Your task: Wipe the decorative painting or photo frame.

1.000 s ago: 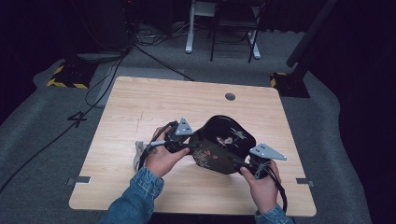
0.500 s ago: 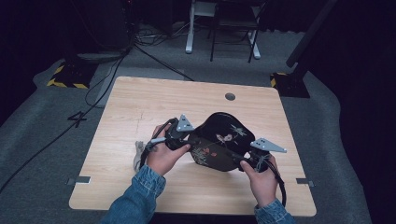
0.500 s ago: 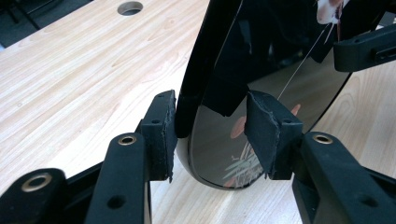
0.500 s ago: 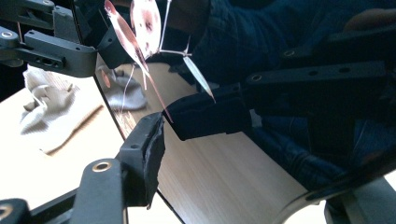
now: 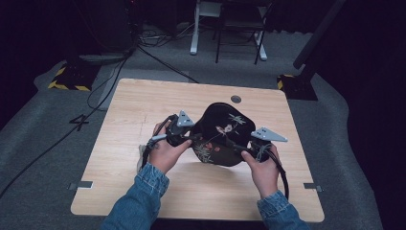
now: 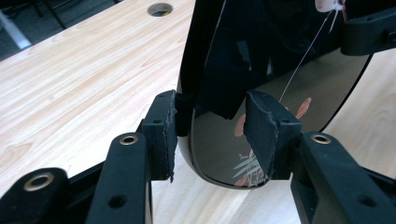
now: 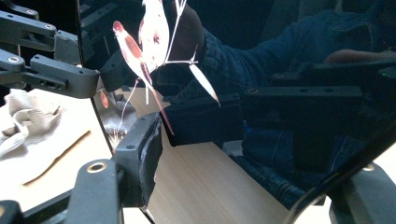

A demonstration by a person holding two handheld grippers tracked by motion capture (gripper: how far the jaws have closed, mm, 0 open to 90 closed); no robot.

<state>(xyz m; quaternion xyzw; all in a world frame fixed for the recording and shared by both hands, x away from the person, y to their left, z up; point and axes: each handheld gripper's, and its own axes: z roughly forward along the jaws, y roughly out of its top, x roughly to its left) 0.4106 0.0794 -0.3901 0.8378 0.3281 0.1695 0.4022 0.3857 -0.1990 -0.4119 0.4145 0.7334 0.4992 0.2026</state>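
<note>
Halfway at best, judging by layout. Black tray (image 5: pixel 222 136) with painted bird and reeds up off the table (image 5: pixel 158 100), tilted on edge, just off table centre toward 2 o'clock, glossy face turned to 6 o'clock. Cannot tell whether its low edge touches the wood.

Left gripper (image 6: pixel 210 130) at the tray's 9 o'clock rim: about half open, rim between the pads, one pad on the back and the other pressed to the glossy face. Reads as a firm clamp carrying the load.

Right gripper (image 7: pixel 252 182) at the tray's 4 o'clock rim: jaws have just been opening, now fairly wide, tray edge between them, but the near pad looks just clear of the face. Reads as letting go, not gripping.

Done so far: tray picked up and stood up, support passing to the left side alone.

Left to do, as a guess: free the right side fully, then fetch the crumpled cloth (image 5: pixel 141 155) lying flat at 9 o'clock of the left hand, untouched, and wipe the face. No wiping contact yet.
</note>
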